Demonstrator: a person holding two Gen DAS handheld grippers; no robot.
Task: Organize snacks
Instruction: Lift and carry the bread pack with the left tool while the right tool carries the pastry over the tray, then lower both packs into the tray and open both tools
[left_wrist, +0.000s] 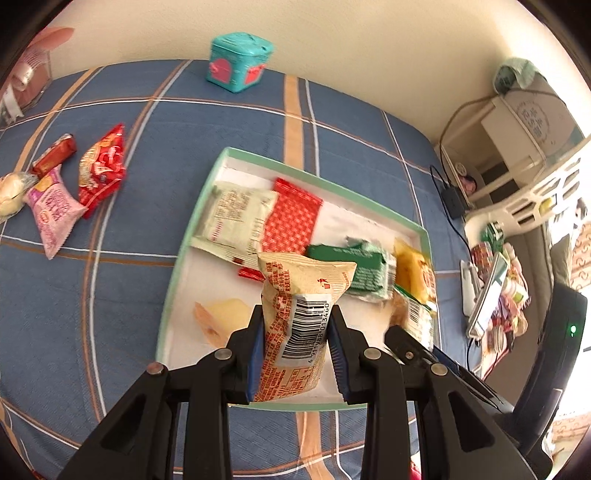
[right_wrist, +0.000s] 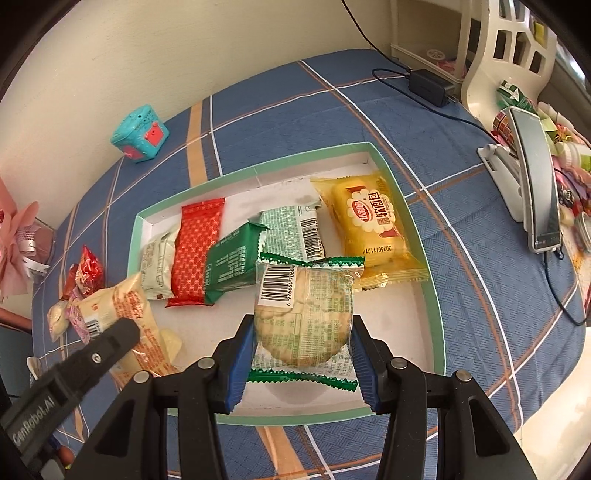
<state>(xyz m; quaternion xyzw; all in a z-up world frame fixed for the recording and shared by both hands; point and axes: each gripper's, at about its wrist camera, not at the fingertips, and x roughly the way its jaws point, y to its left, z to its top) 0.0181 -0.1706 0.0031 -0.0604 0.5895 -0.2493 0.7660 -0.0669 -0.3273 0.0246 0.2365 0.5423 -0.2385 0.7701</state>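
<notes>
1. A blue plaid cloth is spread over the bench.
2. A green-rimmed tray is set on it — red, green and yellow packets lie inside.
3. A teal box stands by the wall.
4. A beige packet is clenched in the left tongs above the tray.
5. A biscuit packet is gripped by the right tongs over the tray.
6. Loose snacks are left on the cloth — left of the tray.

My beige packet hides part of the tray floor; the pink thing is cut off at the edge.
</notes>
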